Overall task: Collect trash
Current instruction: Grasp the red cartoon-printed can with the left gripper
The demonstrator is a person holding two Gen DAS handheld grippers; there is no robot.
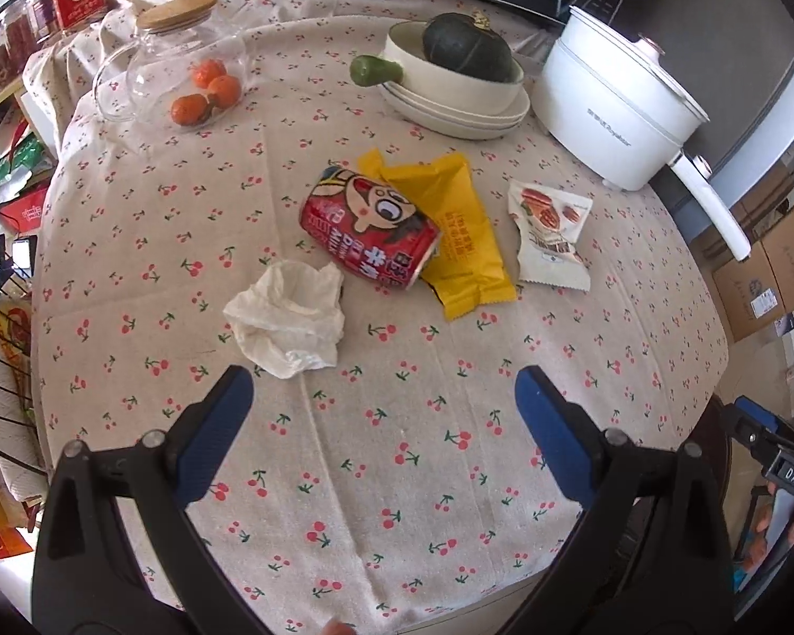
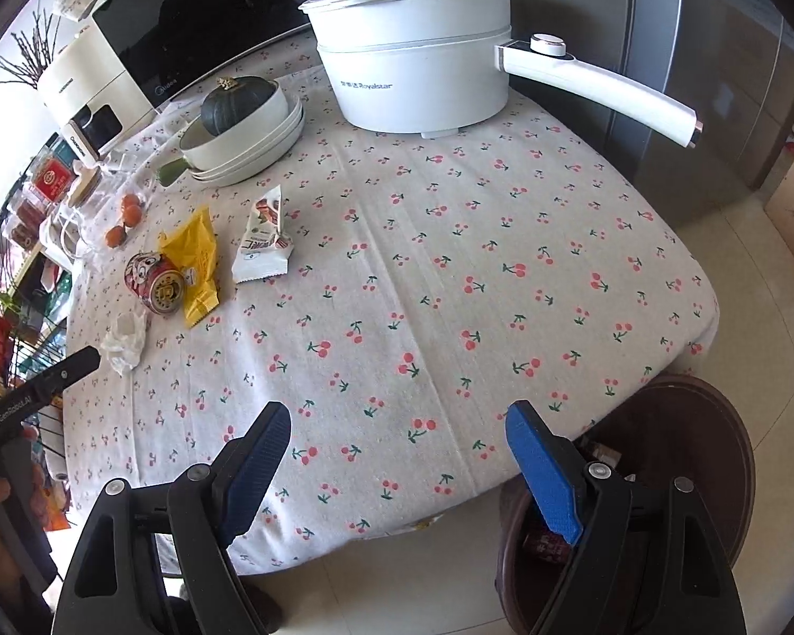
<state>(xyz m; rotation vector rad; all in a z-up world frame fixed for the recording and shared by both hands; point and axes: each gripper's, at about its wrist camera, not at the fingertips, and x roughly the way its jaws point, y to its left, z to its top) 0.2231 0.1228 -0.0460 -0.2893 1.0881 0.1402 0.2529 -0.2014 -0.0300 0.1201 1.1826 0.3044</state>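
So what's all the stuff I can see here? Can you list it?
can: one, red, lying on its side mid-table
tissue: one, white, crumpled, near the can
yellow wrapper: one, partly under the can
snack packet: one, white, beside the yellow wrapper
electric pot: one, white, far side of the table
squash: one, dark green, in a white bowl on plates
oranges: three, in a glass jug
tablecloth: one, cherry print
bin: one, brown, on the floor at the table's corner
left gripper: open, empty
right gripper: open, empty
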